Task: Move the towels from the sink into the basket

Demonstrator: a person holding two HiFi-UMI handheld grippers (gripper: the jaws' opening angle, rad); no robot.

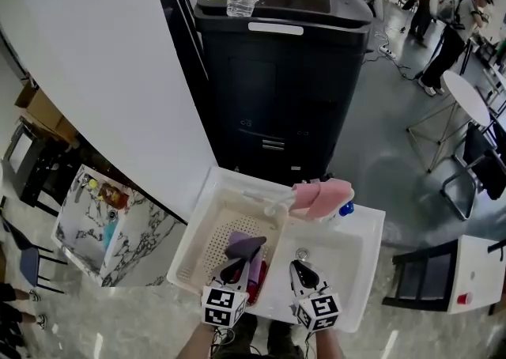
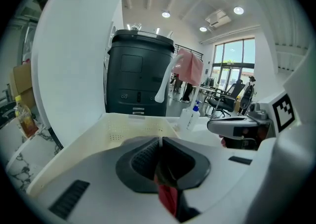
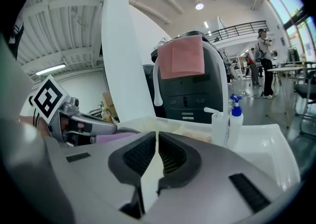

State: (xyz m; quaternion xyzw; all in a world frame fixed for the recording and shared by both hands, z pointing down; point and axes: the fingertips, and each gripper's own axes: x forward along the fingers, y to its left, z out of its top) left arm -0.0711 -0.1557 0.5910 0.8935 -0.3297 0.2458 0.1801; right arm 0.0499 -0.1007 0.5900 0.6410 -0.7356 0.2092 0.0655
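White sink (image 1: 357,264) (basket (image 1: 207,253) inside), left gripper (image 2: 159,156) clamping towel (image 2: 168,196), right gripper (image 3: 156,151) closed empty.

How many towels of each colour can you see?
pink towel: 1
purple towel: 1
red towel: 1
Total: 3

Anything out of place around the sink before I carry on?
The pink towel is draped over the faucet, hanging above the sink instead of lying in it. Nothing looks spilled or damaged.
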